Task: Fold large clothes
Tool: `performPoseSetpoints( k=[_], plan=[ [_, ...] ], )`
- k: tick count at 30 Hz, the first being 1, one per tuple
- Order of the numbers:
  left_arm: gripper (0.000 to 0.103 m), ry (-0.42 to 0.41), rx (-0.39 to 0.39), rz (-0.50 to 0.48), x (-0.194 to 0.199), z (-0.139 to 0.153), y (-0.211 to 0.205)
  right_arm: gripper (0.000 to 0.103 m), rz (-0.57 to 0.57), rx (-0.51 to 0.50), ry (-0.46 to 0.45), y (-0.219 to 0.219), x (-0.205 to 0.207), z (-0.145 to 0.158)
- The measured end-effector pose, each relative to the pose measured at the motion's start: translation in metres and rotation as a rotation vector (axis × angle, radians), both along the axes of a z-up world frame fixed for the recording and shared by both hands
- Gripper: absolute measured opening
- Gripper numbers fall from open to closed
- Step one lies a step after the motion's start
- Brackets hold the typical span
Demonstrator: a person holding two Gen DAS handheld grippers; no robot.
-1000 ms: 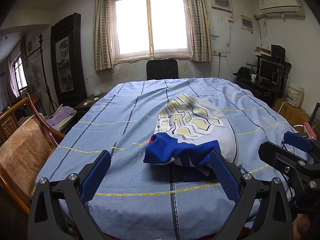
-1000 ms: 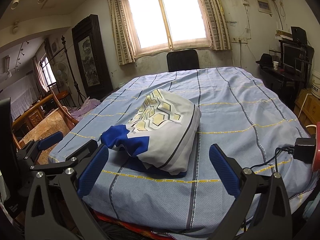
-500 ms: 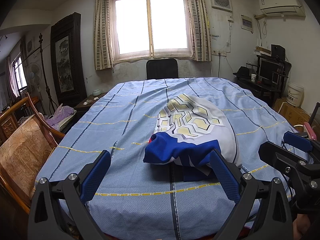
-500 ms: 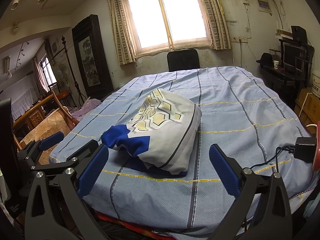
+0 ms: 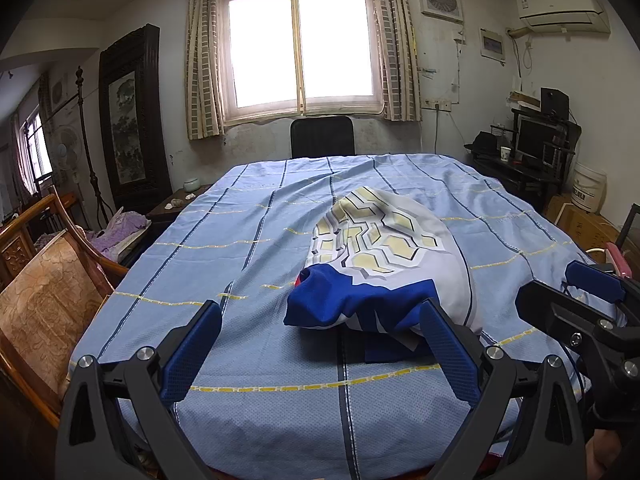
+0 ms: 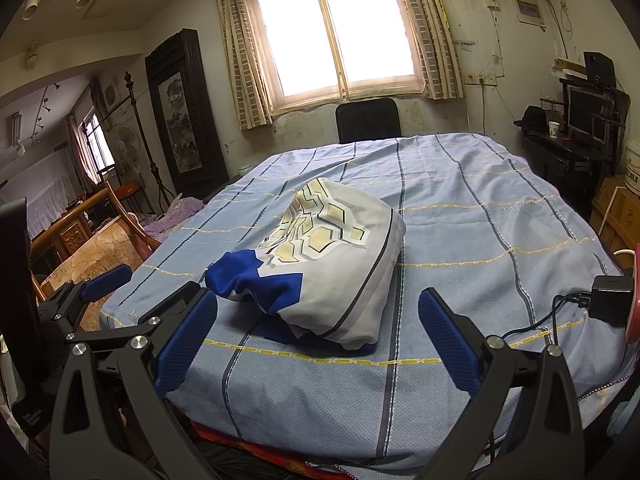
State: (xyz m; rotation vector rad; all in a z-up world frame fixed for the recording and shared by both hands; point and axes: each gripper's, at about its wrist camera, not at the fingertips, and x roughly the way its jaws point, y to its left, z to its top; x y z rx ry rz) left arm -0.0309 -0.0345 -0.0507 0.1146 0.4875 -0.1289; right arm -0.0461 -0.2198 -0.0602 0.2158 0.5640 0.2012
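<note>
Left wrist view: my left claw (image 5: 318,344) is spread wide, blue pads (image 5: 188,354) far apart, gripping nothing, touching nothing. It hangs over the near edge of the surface (image 5: 256,396), which is draped in a light blue cloth with dark stripes and yellow lines. The garment (image 5: 384,268), a bunched white piece with yellow hexagon print and blue parts, lies right of centre on the cloth, just beyond my right pad. My right claw (image 5: 588,292) pokes in from the right edge, beside the garment, not touching it. Room: bright window (image 5: 300,44) with curtains, black chair (image 5: 322,136) at the far edge, wooden chair (image 5: 44,300) left, air conditioner (image 5: 560,10) top right.

Right wrist view: my right claw (image 6: 318,344) is equally wide apart, empty, near the front edge of the surface (image 6: 480,240). The garment (image 6: 320,264) sits left of centre, ahead of my left pad, clear of it. My left claw (image 6: 120,292) shows at the left, apart, beside the garment's blue end. A black charger with cable (image 6: 608,304) lies on the cloth at right. Window (image 6: 336,28), black chair (image 6: 368,120), framed picture (image 6: 180,112) on the left wall.

Versus the earlier frames: no visible change, both claws and the garment sit where they were.
</note>
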Motion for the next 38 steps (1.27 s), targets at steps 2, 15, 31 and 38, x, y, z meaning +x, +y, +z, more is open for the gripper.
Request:
performPoseSetpoints(
  k=[2,15,31,38],
  plan=[
    [0.099,0.002,-0.001,0.000,0.000,0.000,0.000,0.098,0.000,-0.001,0.000,0.001,-0.001,0.001],
    [0.099,0.015,-0.002,-0.016,-0.002,-0.004,0.000,0.098,0.004,0.003,0.006,0.003,-0.002,0.002],
    [0.099,-0.007,0.017,-0.031,-0.001,0.001,0.005,0.098,0.007,0.012,0.013,0.002,-0.001,0.000],
    [0.099,0.014,0.006,-0.022,0.005,0.001,0.008,0.098,0.005,0.013,0.013,0.001,0.000,0.001]
  ],
)
